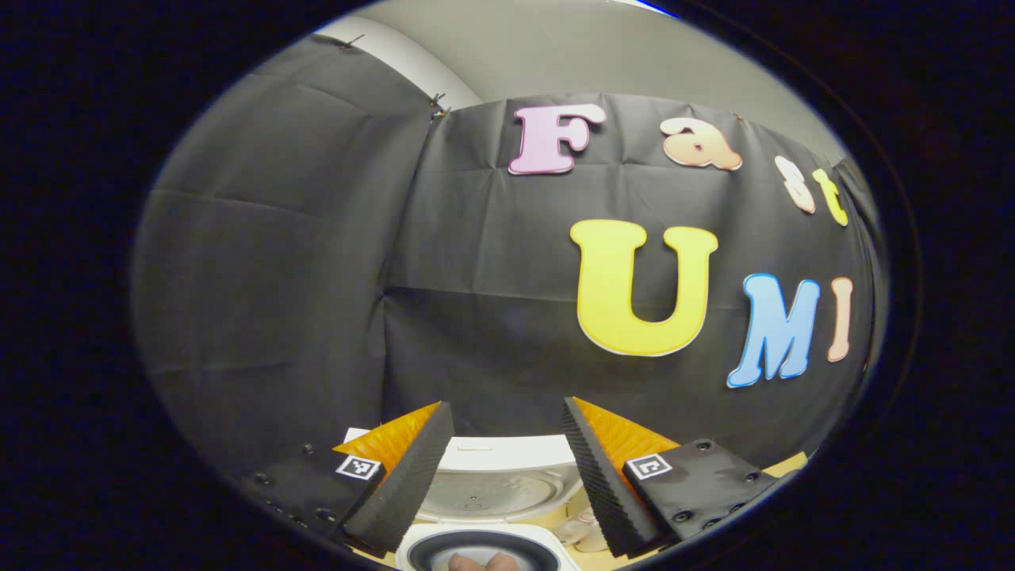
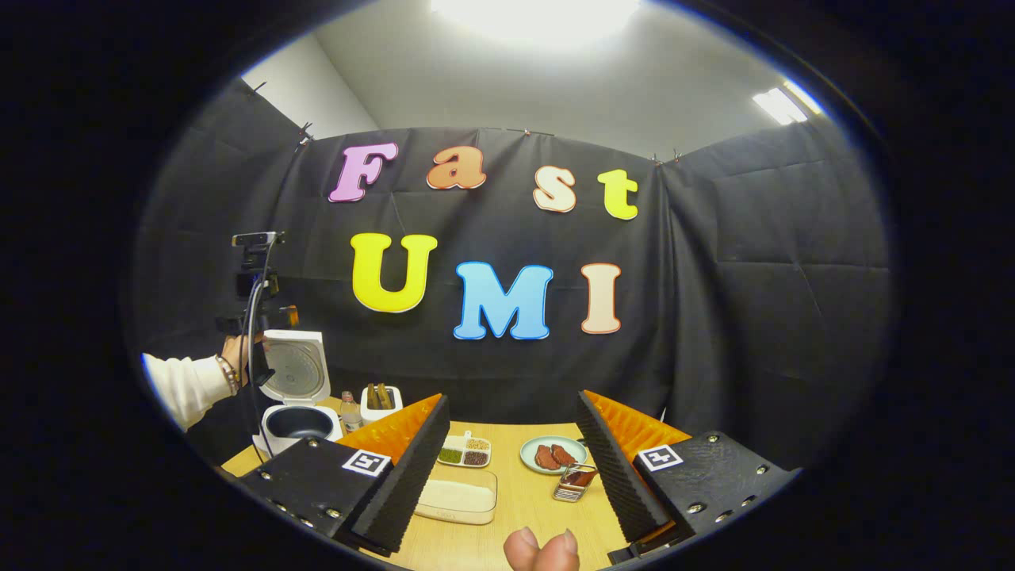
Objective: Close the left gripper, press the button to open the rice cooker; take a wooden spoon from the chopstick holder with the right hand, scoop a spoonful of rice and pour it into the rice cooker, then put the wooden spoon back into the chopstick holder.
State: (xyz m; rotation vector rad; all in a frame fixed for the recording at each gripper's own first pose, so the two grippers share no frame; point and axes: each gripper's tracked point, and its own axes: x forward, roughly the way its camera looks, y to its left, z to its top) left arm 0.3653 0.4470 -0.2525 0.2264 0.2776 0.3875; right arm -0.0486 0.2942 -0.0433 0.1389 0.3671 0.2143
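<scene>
In the right gripper view, a sleeved hand [image 2: 235, 349] at far left is partly hidden behind a gripper. Beside it the rice cooker [image 2: 295, 424] stands on the desk [image 2: 523, 507], lid [image 2: 297, 369] raised upright. Right of it, wooden spoons stand upright in the holder [image 2: 381, 402]. Further right lie the rice tray [image 2: 457, 497], a divided dish [image 2: 465, 451] and a plate [image 2: 553, 454]. The right gripper [image 2: 511, 460] hangs over the desk with jaws spread, empty. In the left gripper view, the left gripper [image 1: 507, 468] has jaws apart above the cooker, whose pot is cut off below.

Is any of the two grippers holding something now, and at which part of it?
Nothing is held. The left gripper and the right gripper both have open jaws with nothing between them; the spoons stand in the holder.
</scene>
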